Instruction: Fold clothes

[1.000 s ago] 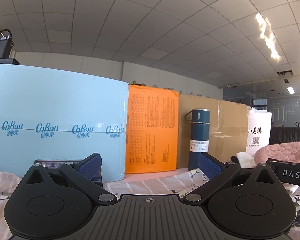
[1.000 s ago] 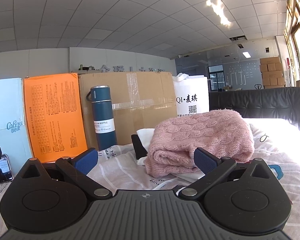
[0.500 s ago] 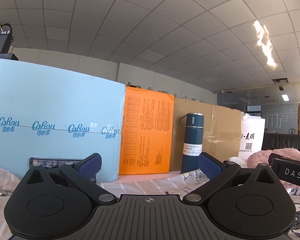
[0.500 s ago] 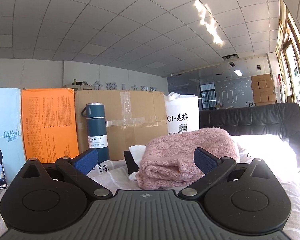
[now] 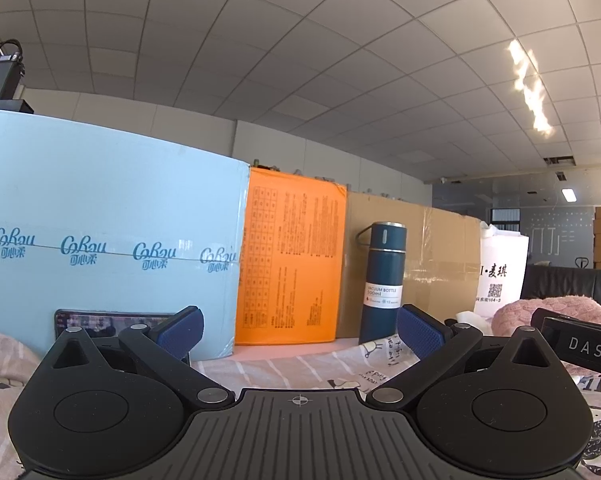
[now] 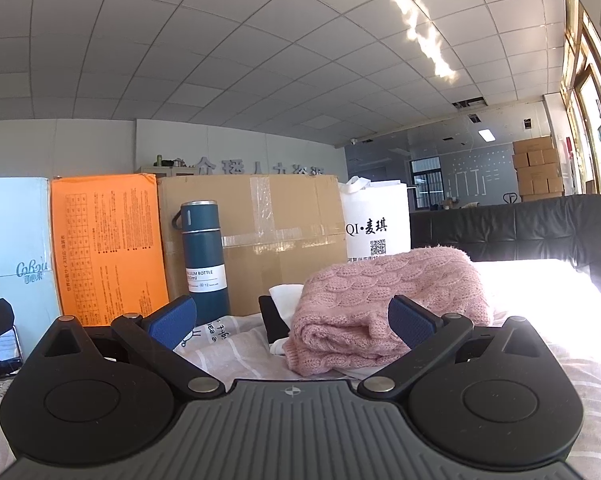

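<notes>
left claw (image 5: 300,330) – spread, empty | right claw (image 6: 292,320) – spread, empty | pink sweater (image 6: 388,312) folded just ahead

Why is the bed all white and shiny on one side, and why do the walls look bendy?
Right wrist view: sunlight washes out the bedsheet behind the pink sweater. Left wrist view: the fisheye lens curves the blue box; a bright streak glares on the ceiling.

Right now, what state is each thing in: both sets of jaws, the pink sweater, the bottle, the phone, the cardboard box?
left gripper: jaws open, holding nothing.
right gripper: jaws open, holding nothing.
pink sweater: folded, lying on the bed.
white garment: under the sweater, partly hidden.
vacuum bottle: upright, capped.
phone: propped up, screen lit.
cardboard box: taped shut.
</notes>
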`<state>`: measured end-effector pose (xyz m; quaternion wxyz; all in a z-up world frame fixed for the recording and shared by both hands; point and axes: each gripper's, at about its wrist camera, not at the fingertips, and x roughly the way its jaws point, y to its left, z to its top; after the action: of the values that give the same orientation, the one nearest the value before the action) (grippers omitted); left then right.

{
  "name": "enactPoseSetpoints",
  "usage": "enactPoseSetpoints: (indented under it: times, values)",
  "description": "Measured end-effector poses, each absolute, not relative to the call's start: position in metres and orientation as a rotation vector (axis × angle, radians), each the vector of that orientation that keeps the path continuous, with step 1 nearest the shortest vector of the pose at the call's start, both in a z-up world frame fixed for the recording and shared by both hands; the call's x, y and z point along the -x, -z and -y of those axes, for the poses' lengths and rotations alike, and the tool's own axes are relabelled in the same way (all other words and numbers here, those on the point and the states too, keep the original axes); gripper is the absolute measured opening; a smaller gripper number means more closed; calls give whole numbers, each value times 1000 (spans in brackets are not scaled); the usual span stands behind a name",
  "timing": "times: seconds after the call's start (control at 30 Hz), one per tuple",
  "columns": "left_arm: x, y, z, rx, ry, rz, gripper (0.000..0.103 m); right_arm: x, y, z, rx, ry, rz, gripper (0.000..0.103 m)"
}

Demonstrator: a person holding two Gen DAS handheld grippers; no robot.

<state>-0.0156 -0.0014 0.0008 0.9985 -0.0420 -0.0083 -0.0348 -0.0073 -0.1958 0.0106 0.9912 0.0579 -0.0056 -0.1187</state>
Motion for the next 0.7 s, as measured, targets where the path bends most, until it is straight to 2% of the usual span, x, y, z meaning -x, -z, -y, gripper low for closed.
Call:
enactPoseSetpoints:
  times: [0.7]
  values:
    - [15,-1,1,86,71,15,103,8,-11,197,-126,229,12,103]
